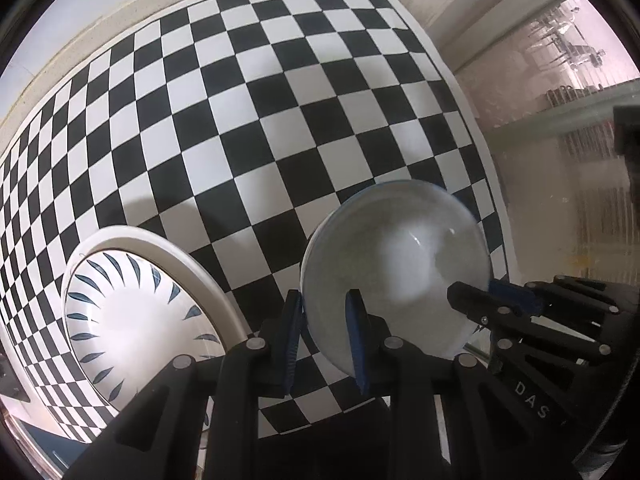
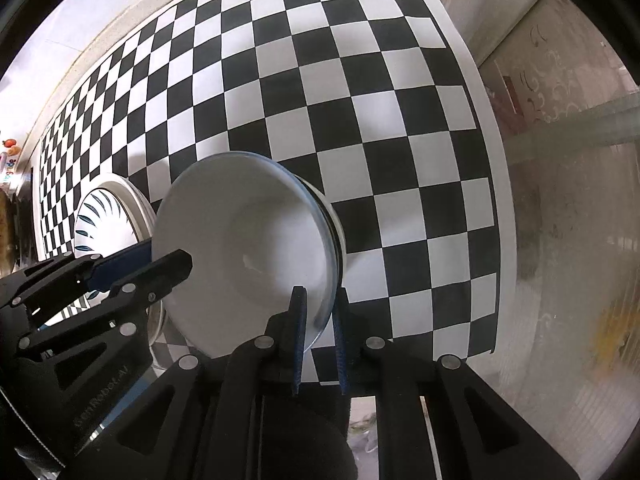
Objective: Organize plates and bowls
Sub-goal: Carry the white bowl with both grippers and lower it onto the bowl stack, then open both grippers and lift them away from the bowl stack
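Though cut off, "DAS" lettering (image 1: 531,400) on right gripper (image 1: 480,296) at bowl (image 1: 400,248).

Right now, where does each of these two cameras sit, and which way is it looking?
Left wrist: on the left gripper, looking down at the checkered mat; its fingers clamp the white bowl.
Right wrist: on the right gripper, facing down, pinching the opposite rim.
Shared: bowl, mat, leaf-patterned plate, each other's gripper.
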The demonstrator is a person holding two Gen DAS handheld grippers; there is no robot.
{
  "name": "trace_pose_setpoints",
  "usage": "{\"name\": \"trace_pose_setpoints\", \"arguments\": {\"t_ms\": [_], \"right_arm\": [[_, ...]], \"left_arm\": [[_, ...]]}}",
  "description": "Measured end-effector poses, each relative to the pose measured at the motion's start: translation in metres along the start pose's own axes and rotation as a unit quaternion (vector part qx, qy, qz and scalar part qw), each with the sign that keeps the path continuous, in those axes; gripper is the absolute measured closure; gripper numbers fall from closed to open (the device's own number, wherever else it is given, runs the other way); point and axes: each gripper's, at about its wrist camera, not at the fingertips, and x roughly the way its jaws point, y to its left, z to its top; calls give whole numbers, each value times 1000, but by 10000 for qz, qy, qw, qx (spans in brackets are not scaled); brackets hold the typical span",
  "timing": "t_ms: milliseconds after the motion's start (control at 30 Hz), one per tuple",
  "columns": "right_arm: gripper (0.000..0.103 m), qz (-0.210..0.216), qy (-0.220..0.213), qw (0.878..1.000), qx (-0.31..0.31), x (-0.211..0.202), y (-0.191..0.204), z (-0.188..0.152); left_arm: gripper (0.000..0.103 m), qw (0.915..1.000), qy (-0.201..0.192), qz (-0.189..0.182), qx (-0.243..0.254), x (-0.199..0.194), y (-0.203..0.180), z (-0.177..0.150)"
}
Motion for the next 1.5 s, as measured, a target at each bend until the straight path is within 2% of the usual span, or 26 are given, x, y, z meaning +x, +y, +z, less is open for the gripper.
{"name": "trace_pose_setpoints", "arguments": {"t_ms": [167,233,600,800,900,967,1267,1367,1500], "right_arm": [[90,145,-59,9999,56,-7,-6,-3],[93,114,-84,9999,70,-7,-7,-5],[94,189,-150,9996,170,-4,-14,-9],[93,28,-288,9995,147,-10,-6,-15],[92,-100,-472,9988,85,-23,-1,-23],[85,-180,-675,9975,78,-36,2,-29],[85,-288,-1518,9880,-8,-117,16,-80],[85,-316,-1725,9845,-7,-138,21,-95],[85,-258,-1884,9818,-1,-158,27,-115]], "left_arm": [[83,10000,-32,42,25,-3,-2,2],[83,10000,-33,44,29,-3,-2,3],[83,9999,-102,29,78,-8,-3,0],[82,9980,-447,429,159,-28,-8,-5],[82,9958,-675,577,214,-43,-9,-11],[82,9949,-777,611,209,-53,-7,-16],[82,9897,-1276,514,402,-124,-11,-56],[82,9866,-1455,560,476,-145,-15,-68],[82,9859,-1506,482,543,-162,-16,-81]]}}
